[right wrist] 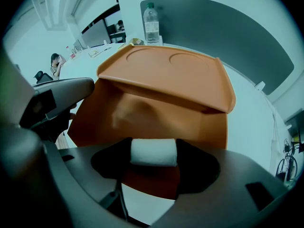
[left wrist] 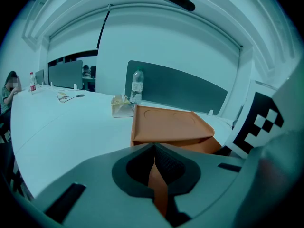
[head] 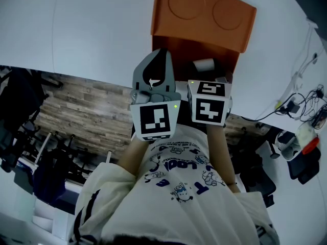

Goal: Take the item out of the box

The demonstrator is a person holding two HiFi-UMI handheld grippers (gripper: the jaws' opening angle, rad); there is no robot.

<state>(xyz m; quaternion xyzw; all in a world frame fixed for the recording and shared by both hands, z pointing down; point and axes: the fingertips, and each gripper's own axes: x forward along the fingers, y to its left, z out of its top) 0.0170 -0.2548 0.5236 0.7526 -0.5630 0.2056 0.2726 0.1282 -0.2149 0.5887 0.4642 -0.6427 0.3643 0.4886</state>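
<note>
Our right tongs (right wrist: 153,154) clamp the white roll (right wrist: 153,151), box (right wrist: 166,72) just beyond — left tongs (left wrist: 154,158) pinch its orange edge (steadying, we judge); next, draw the roll clear.

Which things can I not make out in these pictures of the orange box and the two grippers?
- Head view: the fingers of the right gripper, hidden behind its marker cube.
- All views: most of the orange box's inside; the lid, the white roll and the grippers cover it, so other contents are unknown.
- Left gripper view: where the orange flap in the left gripper joins the box; the gripper's body covers it.
- Plastic bottle's label: too small to read.
</note>
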